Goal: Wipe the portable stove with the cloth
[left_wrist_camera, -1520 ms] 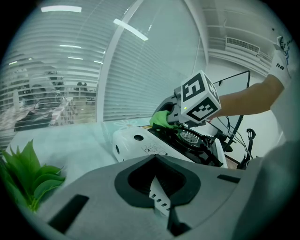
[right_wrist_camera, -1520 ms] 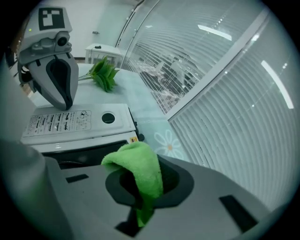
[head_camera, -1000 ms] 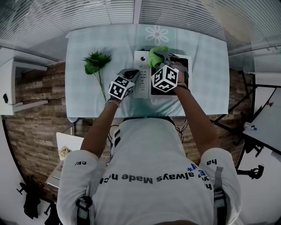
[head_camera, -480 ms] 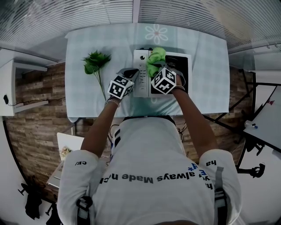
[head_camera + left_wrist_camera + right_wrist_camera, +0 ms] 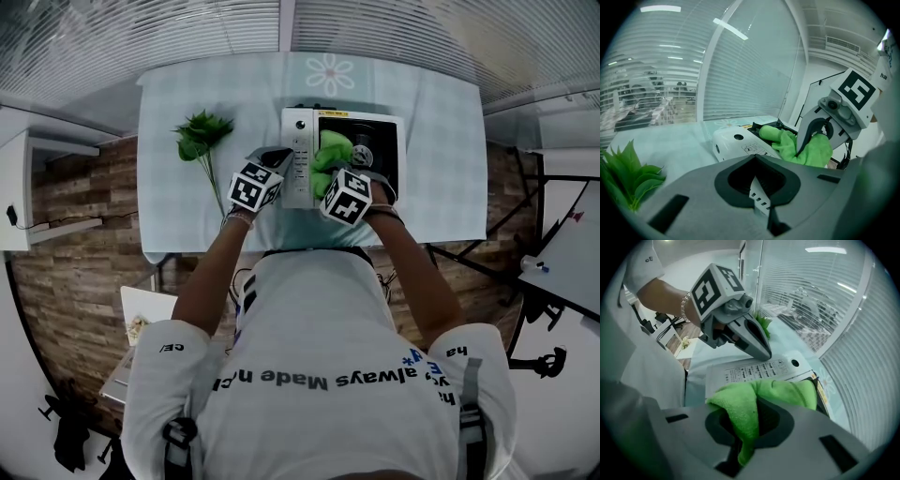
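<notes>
The portable stove (image 5: 298, 155) has a white control panel on its left and a black top, and it stands mid-table. A green cloth (image 5: 330, 150) lies bunched on the black top beside the panel. My right gripper (image 5: 330, 173) is shut on the cloth and presses it down. The right gripper view shows the cloth (image 5: 745, 404) folded between the jaws, with the stove (image 5: 754, 371) behind it. My left gripper (image 5: 279, 157) is shut with nothing in it, its tip at the panel's left edge (image 5: 765, 352). In the left gripper view the cloth (image 5: 806, 147) covers part of the stove (image 5: 736, 140).
A green artificial plant (image 5: 202, 136) lies on the table (image 5: 187, 216) to the left of the stove. The pale checked tablecloth has a flower print (image 5: 330, 73) at the far edge. Window blinds run behind the table. A white shelf (image 5: 47, 178) stands at the left.
My right gripper has dragged the cloth from the stove's far edge toward me across the top. The left gripper has stayed in place.
</notes>
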Motion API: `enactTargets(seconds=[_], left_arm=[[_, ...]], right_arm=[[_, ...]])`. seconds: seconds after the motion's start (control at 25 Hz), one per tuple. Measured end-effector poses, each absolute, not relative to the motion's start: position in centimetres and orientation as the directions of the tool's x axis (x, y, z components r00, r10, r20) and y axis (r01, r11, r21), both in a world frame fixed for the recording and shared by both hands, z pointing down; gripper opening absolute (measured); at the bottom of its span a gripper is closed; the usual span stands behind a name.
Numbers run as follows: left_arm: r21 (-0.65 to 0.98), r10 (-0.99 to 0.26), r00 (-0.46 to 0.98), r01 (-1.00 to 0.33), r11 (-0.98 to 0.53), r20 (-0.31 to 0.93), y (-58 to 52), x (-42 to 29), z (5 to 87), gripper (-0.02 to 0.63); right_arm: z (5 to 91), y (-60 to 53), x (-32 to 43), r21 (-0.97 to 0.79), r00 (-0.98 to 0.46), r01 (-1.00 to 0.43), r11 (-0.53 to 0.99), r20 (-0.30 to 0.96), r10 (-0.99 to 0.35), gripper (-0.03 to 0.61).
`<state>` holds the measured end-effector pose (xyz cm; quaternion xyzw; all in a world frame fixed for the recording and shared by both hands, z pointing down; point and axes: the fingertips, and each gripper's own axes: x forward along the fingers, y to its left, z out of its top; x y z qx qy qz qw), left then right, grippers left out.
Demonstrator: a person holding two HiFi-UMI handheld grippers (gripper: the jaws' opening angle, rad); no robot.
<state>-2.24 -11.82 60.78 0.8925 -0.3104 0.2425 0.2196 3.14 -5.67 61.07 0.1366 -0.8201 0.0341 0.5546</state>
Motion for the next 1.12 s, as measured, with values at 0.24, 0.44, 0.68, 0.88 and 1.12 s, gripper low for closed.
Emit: enactTargets(seconds=[0.24,0.44,0.68,0.88,1.12], left_arm=[[0.237,-0.444,0.686,-0.66,-0.713,0.576,-11.8,-2.4,60.8,0.011],[0.233,-0.44,0.686,-0.657,-0.717,0.579,-11.9,-2.2,60.9,0.011],[0.233,-0.44,0.683,-0.659,-0.715,0.583,-11.9,-2.2,60.9,0.011],[0.228,-0.439,0.68,-0.66,-0.716,0.588,-12.0,-2.2,60.8,0.011],[0.233,-0.437,0.678,-0.663,-0.712,0.592,-12.0,-2.3,60.9,0.011]], right_arm=[[59.7,-5.2,2.6,0.115,-0.379,-0.258,0.959,0.901,-0.21,0.023],[53.8,-3.5,0.8,0.087,-0.54,-0.348,0.934,0.795,-0.275,0.023],[56.0,2.8,-1.9,0.012,-0.581,-0.306,0.952,0.79,-0.197,0.023],[60.5,5.4,-3.0,-0.042,-0.553,-0.277,0.96,0.824,-0.123,0.023],[64.9,6.1,-3.0,-0.084,-0.504,-0.288,0.954,0.86,-0.077,0.023]])
